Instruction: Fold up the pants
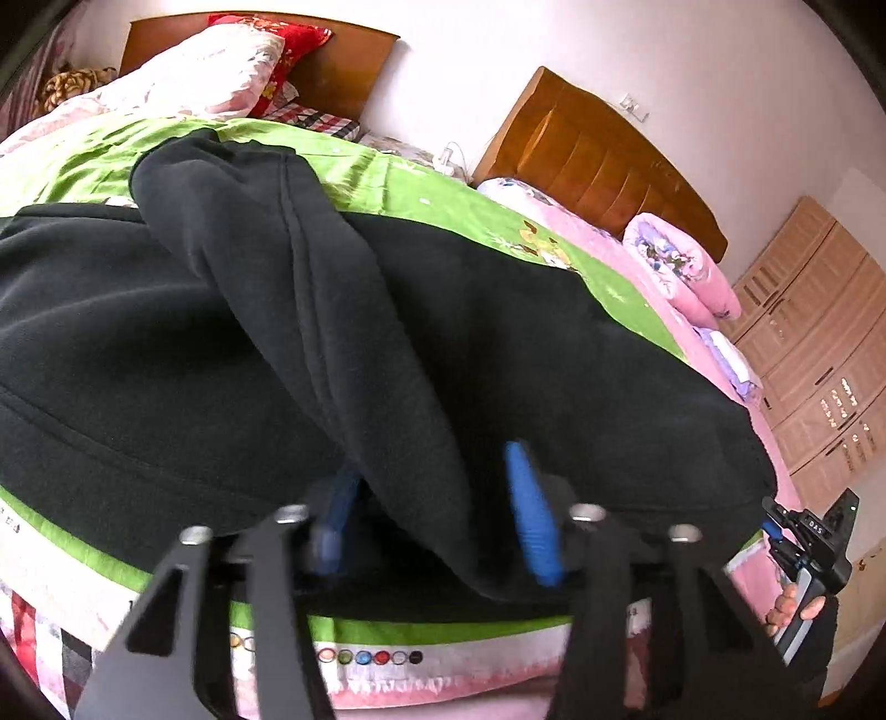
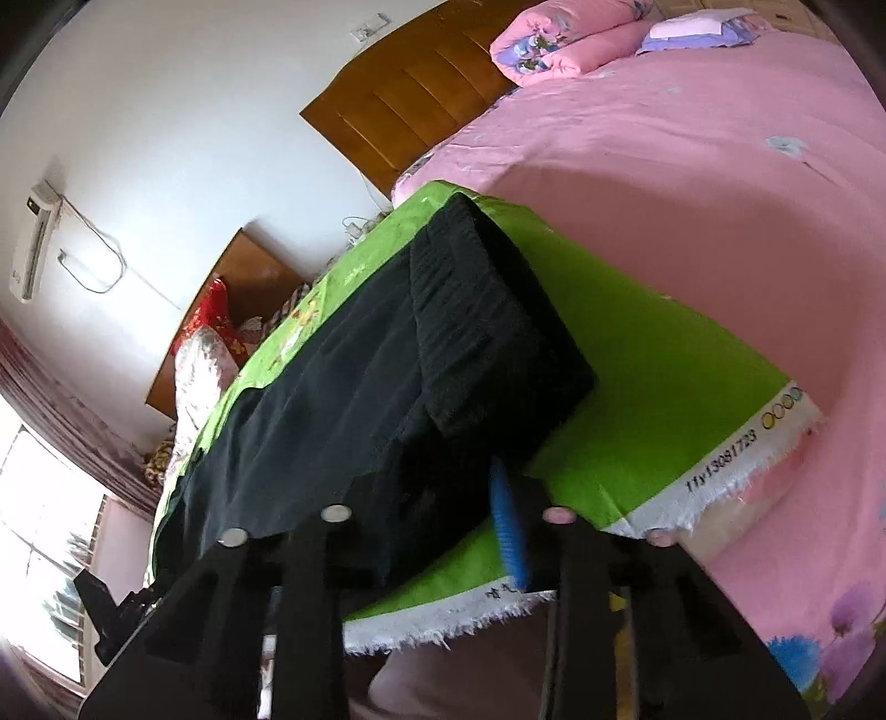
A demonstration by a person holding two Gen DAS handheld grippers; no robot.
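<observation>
Two beds with brown wooden headboards stand side by side in your room, and a green sheet is spread over the near bed. Your black pants lie on that green sheet, stretched out long across it.

Your left gripper is low at the near edge of the pants. Its two blue fingers are spread a little, and a thick fold of black cloth sits between them. The fold rises up from the fingers and drapes back over the rest of the pants. The left finger is half hidden by the cloth, so you see it less well. You are pinching that fold.

Your right gripper is at the other end of the pants, by the ribbed waistband. That end is folded back on itself, so the waistband part lies on top. Only one blue finger shows there, just beside the edge of the black cloth. The other finger is hidden under the pants, so you cannot tell how far those fingers are spread.

In the left view, your right hand shows at the far right, holding its gripper handle. A pink quilt covers the other bed, with rolled pink bedding near its headboard.
</observation>
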